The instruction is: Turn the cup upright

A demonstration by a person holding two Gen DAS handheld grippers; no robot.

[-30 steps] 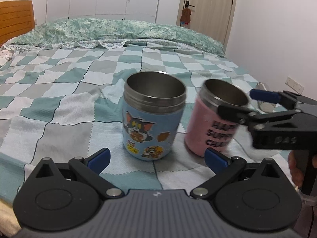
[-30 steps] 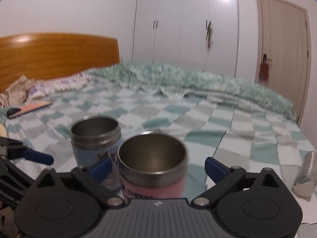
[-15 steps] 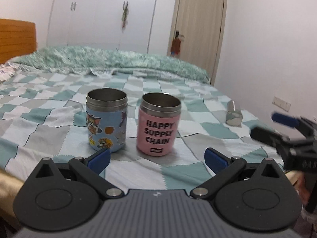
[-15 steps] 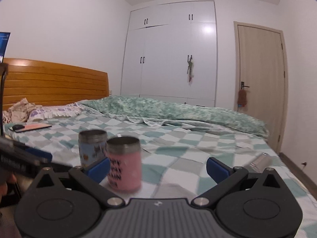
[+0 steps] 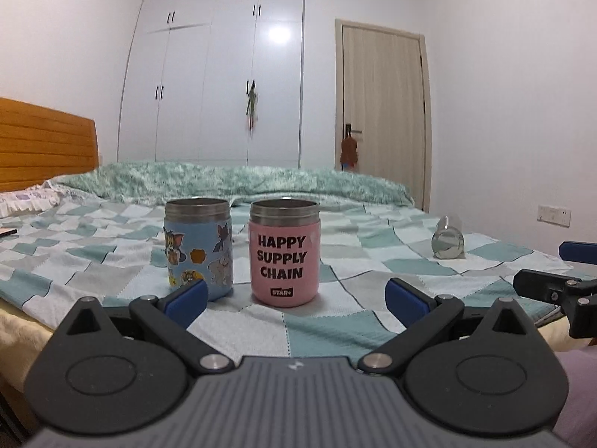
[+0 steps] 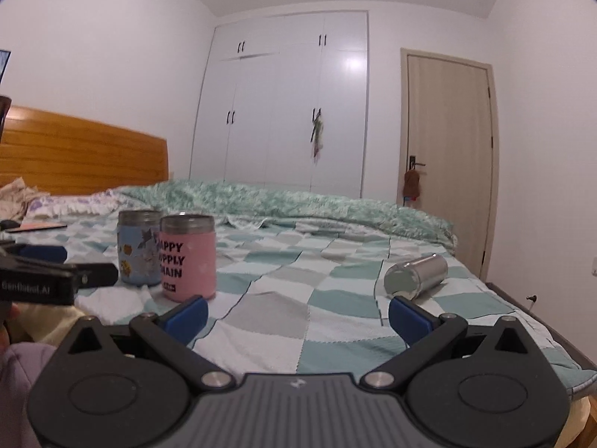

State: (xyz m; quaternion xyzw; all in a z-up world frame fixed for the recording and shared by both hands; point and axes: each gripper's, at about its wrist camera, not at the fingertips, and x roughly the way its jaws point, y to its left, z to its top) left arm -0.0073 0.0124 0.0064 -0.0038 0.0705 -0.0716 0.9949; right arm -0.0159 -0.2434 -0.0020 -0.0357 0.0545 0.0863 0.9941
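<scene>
The pink cup (image 5: 284, 252) stands upright, mouth up, on the bed (image 5: 373, 261) near its front edge, just beside the blue cup (image 5: 198, 248), also upright; the flip is judged complete. A steel cup (image 6: 416, 275) lies on its side toward the bed's right edge, well apart from the pair. Should it be taken next, a grasp across its body is advised, with the base set down squarely on the soft quilt. Both the left hand-held gripper (image 5: 296, 298) and the right hand-held gripper (image 6: 298, 313) are spread and empty. Open bedding lies between the cups and the right edge.
</scene>
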